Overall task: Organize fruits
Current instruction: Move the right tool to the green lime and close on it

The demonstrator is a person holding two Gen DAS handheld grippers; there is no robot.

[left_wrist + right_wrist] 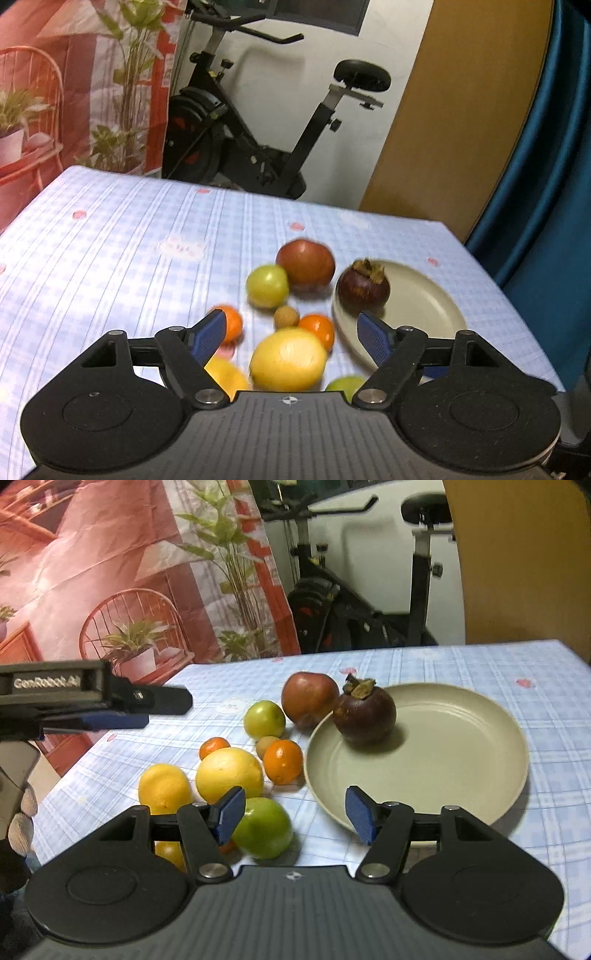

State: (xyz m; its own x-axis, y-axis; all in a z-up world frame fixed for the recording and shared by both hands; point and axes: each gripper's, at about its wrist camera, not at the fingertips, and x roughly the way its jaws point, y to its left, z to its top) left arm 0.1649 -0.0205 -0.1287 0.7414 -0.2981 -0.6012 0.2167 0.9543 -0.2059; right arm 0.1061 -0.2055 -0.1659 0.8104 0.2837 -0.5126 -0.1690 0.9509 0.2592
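My right gripper point(295, 814) is released, nothing between its pads, and it hangs over the near rim of the plate point(480, 775), with a green fruit point(264, 832) just beside its left finger. My left gripper point(291, 338) is also released and holds nothing; under it lies the big lemon point(288, 360), with a small orange point(319, 328) touching it behind. In the plate sits only the mangosteen point(364, 714), near the far left rim; all other fruits are on the bench point(535, 709) to the left of the plate, close together. Further away are the second green fruit point(264, 718) and the red apple point(308, 698), which touches the plate's rim. I think the risk is the crowding: if I close on one round fruit, a finger can push its neighbour and it rolls to the bench's edge. Also both grippers are near each other, so they could collide over the pile.
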